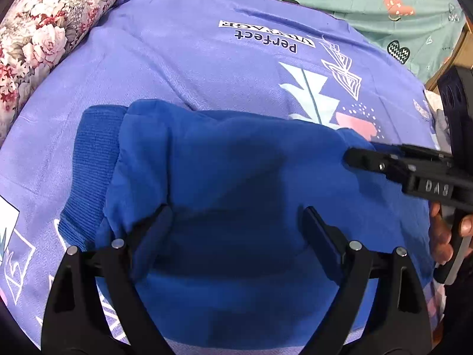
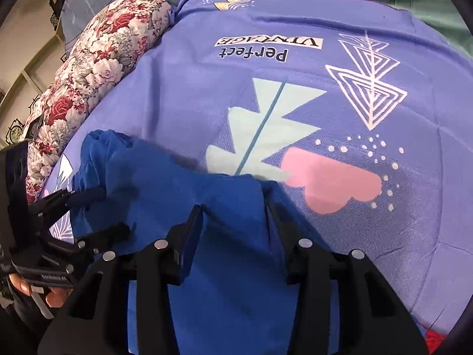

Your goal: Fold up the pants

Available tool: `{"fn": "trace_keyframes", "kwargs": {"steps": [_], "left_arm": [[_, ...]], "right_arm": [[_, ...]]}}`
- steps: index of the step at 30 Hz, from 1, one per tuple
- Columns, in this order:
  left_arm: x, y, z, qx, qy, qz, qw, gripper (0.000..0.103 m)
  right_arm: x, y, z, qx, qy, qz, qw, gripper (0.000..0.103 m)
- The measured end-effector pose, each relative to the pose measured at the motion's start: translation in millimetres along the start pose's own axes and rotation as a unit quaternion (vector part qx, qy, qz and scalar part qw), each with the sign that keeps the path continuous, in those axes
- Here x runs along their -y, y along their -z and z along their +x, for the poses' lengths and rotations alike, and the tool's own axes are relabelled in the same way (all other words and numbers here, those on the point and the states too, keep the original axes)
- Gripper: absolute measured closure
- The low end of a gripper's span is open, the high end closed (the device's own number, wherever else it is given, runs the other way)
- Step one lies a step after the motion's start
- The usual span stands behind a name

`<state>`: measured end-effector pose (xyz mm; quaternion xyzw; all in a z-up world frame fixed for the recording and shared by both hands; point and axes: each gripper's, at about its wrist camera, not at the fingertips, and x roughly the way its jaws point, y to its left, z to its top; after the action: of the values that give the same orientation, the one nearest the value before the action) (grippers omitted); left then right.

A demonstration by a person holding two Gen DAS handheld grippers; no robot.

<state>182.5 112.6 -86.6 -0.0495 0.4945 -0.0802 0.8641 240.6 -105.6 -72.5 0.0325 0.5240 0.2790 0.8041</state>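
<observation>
- Pants (image 1: 224,177): blue, lying in a folded bundle on the purple printed bedspread (image 1: 183,68), ribbed waistband or cuff (image 1: 88,165) exposed at the left edge in the left wrist view.
- Left gripper (image 1: 236,219): released, fingers spread wide over the bundle, nothing between them. Right gripper (image 2: 233,216): parted too, fabric bunched up between the fingers; whether the pads actually bite the cloth, cannot tell.
- Risk: top layer looks puffy and unpressed. If either gripper lifts or drags while snagged on one layer only, the fold likely opens or skews.
- Risk: the two tools sit near each other over one small bundle; a careless closing move could knock them together or pinch the bedspread along with the pants.
- Left wrist view only: ribbed band, right tool from the side, green sheet (image 1: 384,3) beyond.
- Right wrist view only: right edge of the bundle against the pink print (image 2: 331,180), left tool's spread fingers, shelving (image 2: 26,68) behind the floral pillow (image 2: 97,59).
</observation>
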Motion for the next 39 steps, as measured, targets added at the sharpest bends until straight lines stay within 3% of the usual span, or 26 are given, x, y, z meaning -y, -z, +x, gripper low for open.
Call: {"fn": "trace_keyframes", "kwargs": {"steps": [2, 4, 5, 11, 14, 15, 19, 21, 23, 24, 30, 31, 32, 34, 35, 36, 37, 39], "left_arm": [[0, 0, 0, 0.001, -0.003, -0.003, 1.0000, 0.013], [-1, 0, 0, 0.002, 0.000, -0.005, 1.0000, 0.013], [-2, 0, -1, 0.002, 0.002, -0.006, 1.0000, 0.013], [0, -2, 1, 0.000, -0.003, -0.005, 1.0000, 0.013], [1, -2, 1, -0.001, -0.010, -0.003, 0.9999, 0.013], [1, -2, 2, -0.002, -0.011, -0.004, 0.9999, 0.013], [4, -4, 4, -0.009, -0.019, 0.002, 0.9998, 0.013], [5, -6, 0, -0.015, -0.021, -0.002, 0.9997, 0.013], [2, -7, -8, -0.012, -0.016, -0.012, 0.9997, 0.013], [1, -9, -15, -0.004, -0.014, -0.019, 0.9997, 0.013], [-3, -24, -18, 0.016, -0.044, -0.041, 0.9981, 0.009], [-2, -31, -13, 0.017, -0.057, -0.041, 0.9974, 0.009], [-2, -34, -9, 0.019, -0.072, -0.038, 0.9965, 0.009], [-2, -42, 9, 0.004, -0.149, -0.023, 0.9885, 0.009], [-4, -44, 18, -0.008, -0.167, -0.021, 0.9857, 0.009], [-4, -44, 20, -0.009, -0.170, -0.021, 0.9853, 0.008], [-1, -44, 18, -0.005, -0.177, -0.019, 0.9839, 0.009], [4, -44, 12, -0.001, -0.182, -0.016, 0.9832, 0.009]], "right_arm": [[2, -7, 6, -0.005, -0.010, 0.008, 1.000, 0.059], [1, -12, 11, -0.006, 0.008, 0.007, 1.000, 0.080], [1, -13, 12, -0.004, 0.021, 0.008, 1.000, 0.097], [-6, -15, -5, 0.060, 0.058, 0.003, 0.996, 0.098], [-5, -20, 6, 0.050, 0.079, -0.005, 0.996, 0.098], [-2, -18, 19, 0.034, 0.087, -0.007, 0.996, 0.097], [-1, -17, 15, 0.048, 0.093, -0.013, 0.994, 0.095], [1, -16, -5, 0.077, 0.158, -0.007, 0.984, 0.079], [2, -11, -26, 0.114, 0.245, -0.012, 0.963, 0.073], [5, -7, -34, 0.115, 0.240, -0.007, 0.964, 0.073], [7, 17, -40, 0.071, 0.068, 0.026, 0.995, 0.073], [8, 19, -34, 0.060, 0.065, 0.034, 0.995, 0.073], [14, 22, -28, 0.050, 0.090, 0.038, 0.994, 0.073], [28, 29, -27, 0.048, 0.178, 0.030, 0.982, 0.074], [35, 32, -33, 0.059, 0.199, 0.032, 0.978, 0.057], [43, 34, -41, 0.067, 0.216, 0.044, 0.973, 0.057], [48, 37, -49, 0.073, 0.217, 0.060, 0.972, 0.057], [55, 47, -65, 0.075, 0.141, 0.078, 0.984, 0.057]]}}
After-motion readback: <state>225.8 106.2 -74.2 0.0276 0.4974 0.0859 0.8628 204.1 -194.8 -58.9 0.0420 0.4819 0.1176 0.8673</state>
